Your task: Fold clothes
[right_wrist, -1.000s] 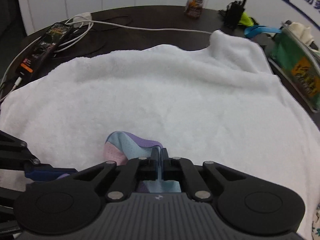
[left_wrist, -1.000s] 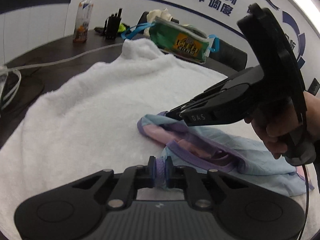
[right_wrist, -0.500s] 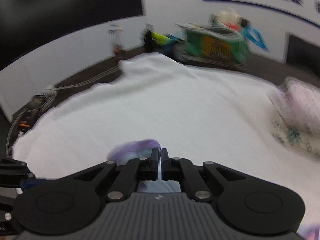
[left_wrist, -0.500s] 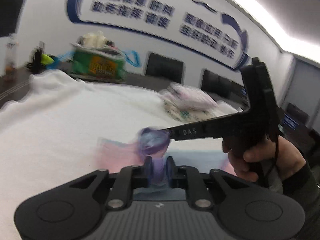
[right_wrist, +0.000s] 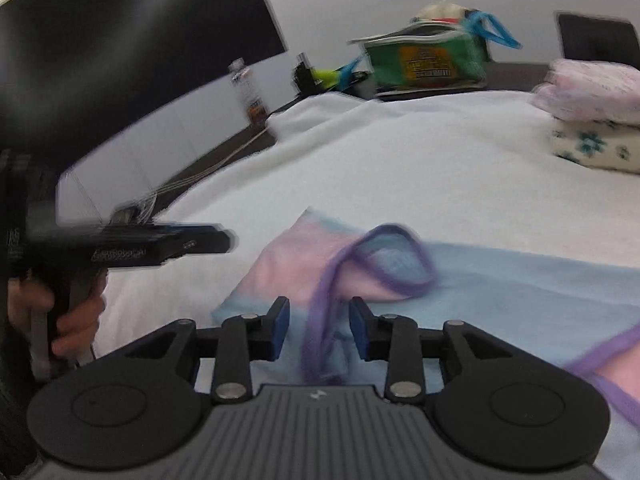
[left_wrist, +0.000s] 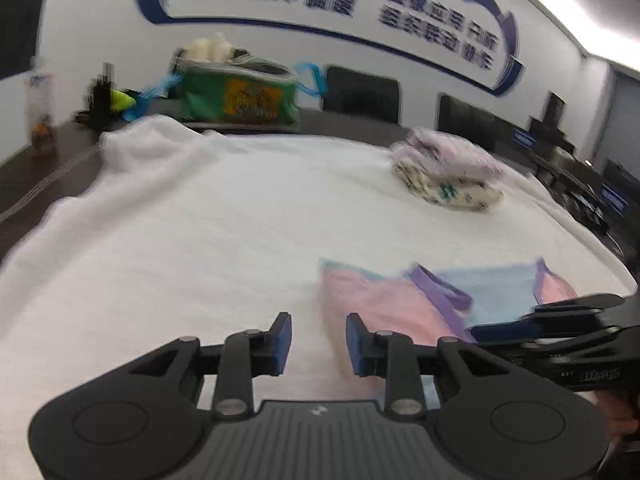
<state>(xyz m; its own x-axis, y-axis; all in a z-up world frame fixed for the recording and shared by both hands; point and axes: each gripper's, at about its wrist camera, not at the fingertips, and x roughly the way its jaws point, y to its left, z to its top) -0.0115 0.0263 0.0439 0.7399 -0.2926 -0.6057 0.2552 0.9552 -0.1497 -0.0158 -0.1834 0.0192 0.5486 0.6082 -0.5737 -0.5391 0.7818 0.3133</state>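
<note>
A small pink and light-blue garment [left_wrist: 392, 304] with purple trim lies spread on the white towel [left_wrist: 200, 220]. My left gripper [left_wrist: 318, 338] is open just off the garment's left edge, nothing between its blue pads. My right gripper [right_wrist: 318, 330] is open too, low over the garment [right_wrist: 304, 264], with a purple trim strap [right_wrist: 320, 320] running loose between its fingers. The right gripper shows at the right edge of the left wrist view, the left one at the left of the right wrist view. Both views are motion-blurred.
A stack of folded clothes [left_wrist: 448, 168] sits at the towel's far right. Beyond the towel stand a green bag with blue handles [left_wrist: 240, 92], a bottle [right_wrist: 248, 88] and black chairs [left_wrist: 360, 88]. White cables [left_wrist: 48, 172] run along the dark table at the left.
Both grippers were shut on the garment and carried it up and rightward; now both have let go and stand open, and the garment lies flat on the towel.
</note>
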